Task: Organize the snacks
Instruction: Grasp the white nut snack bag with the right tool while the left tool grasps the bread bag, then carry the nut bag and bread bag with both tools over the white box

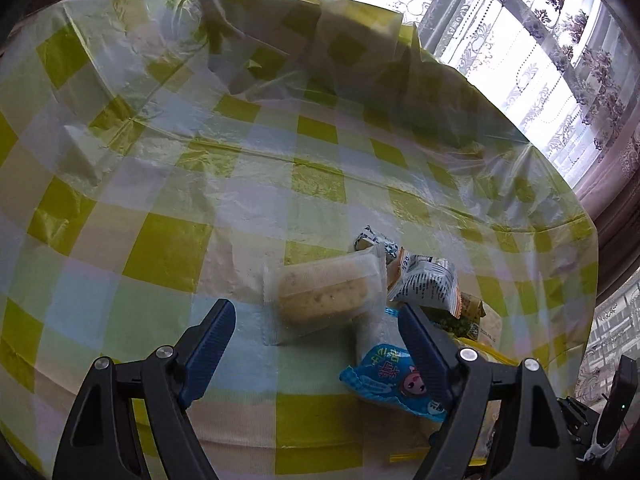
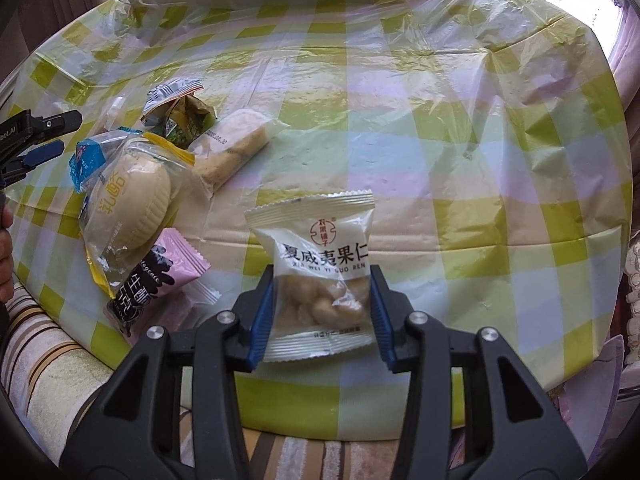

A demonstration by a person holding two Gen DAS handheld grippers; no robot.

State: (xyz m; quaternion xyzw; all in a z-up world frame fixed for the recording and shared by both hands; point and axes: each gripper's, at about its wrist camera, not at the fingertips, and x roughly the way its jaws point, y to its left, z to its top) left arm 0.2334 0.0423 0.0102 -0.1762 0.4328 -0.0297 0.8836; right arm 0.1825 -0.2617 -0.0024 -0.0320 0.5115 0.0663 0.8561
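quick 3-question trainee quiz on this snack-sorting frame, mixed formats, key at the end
1. True or false: the right gripper has a macadamia nut packet between its jaws.
2. Which lies beside the round bun packet? A) pink chocolate wrapper B) a banana C) a soda can
3. Fill in: the left gripper, jaws apart, points toward a clear-wrapped ____.

Key: 1 true; 2 A; 3 cake
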